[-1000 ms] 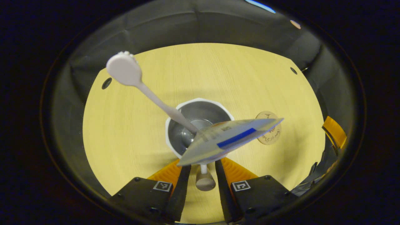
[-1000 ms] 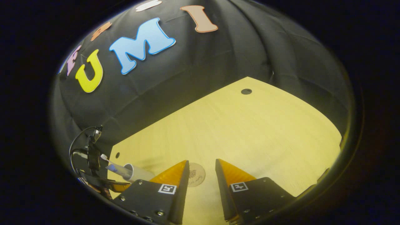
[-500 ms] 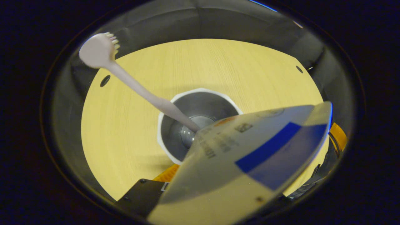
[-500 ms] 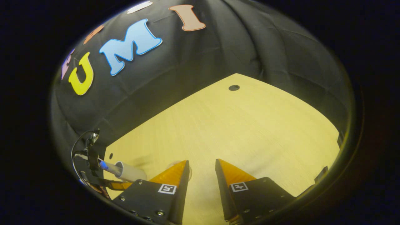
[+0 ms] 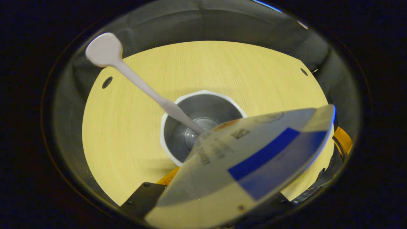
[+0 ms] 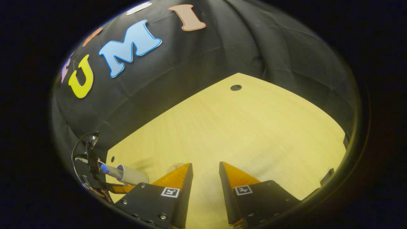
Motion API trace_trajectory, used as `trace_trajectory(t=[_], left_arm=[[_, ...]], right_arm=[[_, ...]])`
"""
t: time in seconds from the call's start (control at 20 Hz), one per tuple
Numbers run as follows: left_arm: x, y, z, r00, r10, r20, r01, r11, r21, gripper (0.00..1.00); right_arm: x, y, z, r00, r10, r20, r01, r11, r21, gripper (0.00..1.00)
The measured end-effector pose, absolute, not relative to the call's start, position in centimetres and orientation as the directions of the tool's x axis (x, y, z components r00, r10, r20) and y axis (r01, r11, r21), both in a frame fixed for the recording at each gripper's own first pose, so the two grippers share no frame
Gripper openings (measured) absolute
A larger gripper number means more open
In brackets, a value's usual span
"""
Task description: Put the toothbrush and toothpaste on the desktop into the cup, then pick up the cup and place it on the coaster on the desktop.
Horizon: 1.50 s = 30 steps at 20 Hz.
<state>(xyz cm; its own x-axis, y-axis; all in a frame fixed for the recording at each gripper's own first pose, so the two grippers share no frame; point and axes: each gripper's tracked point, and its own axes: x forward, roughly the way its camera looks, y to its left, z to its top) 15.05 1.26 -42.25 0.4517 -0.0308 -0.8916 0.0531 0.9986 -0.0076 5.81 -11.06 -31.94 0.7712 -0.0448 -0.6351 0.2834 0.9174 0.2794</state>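
Spreading beyond both grippers, the desk (image 6: 254, 133) was seen bare ahead of the right gripper (image 6: 205, 178), whose fingers stood apart with nothing between them. The cup (image 5: 203, 95) was seen upright ahead of the left gripper, whose fingers were hidden, so their state could not be told. The tube (image 5: 254, 159) was seen slanting from the cup over those fingers. The brush (image 5: 140, 82) was leaned in the cup. The coaster (image 6: 174, 166) was glimpsed just beyond the right gripper's left fingertip.

cup (image 5: 171, 108) white | toothbrush (image 5: 136, 81) pale grey | toothpaste (image 5: 254, 159) white, blue stripe
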Motion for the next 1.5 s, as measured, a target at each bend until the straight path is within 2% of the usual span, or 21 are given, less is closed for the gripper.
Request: trace_trajectory(t=[0.35,0.95,1.5], left_arm=[[15.5,-0.5,-41.2,0.469,-0.03,-0.883,0.116,0.993,0.027,0.5],[16.2,-8.5,-40.0,0.467,-0.106,-0.878,0.253,0.967,0.017,0.51],[11.8,-13.5,-38.4,0.412,-0.137,-0.901,0.314,0.95,-0.001,0.52]], right_arm=[[5.5,-11.6,-32.1,0.773,-0.045,-0.633,0.288,0.914,0.286,0.48],[3.5,-14.7,-32.0,0.772,-0.086,-0.63,0.355,0.88,0.314,0.48],[0.7,-19.1,-32.3,0.753,-0.157,-0.639,0.452,0.83,0.328,0.48]])
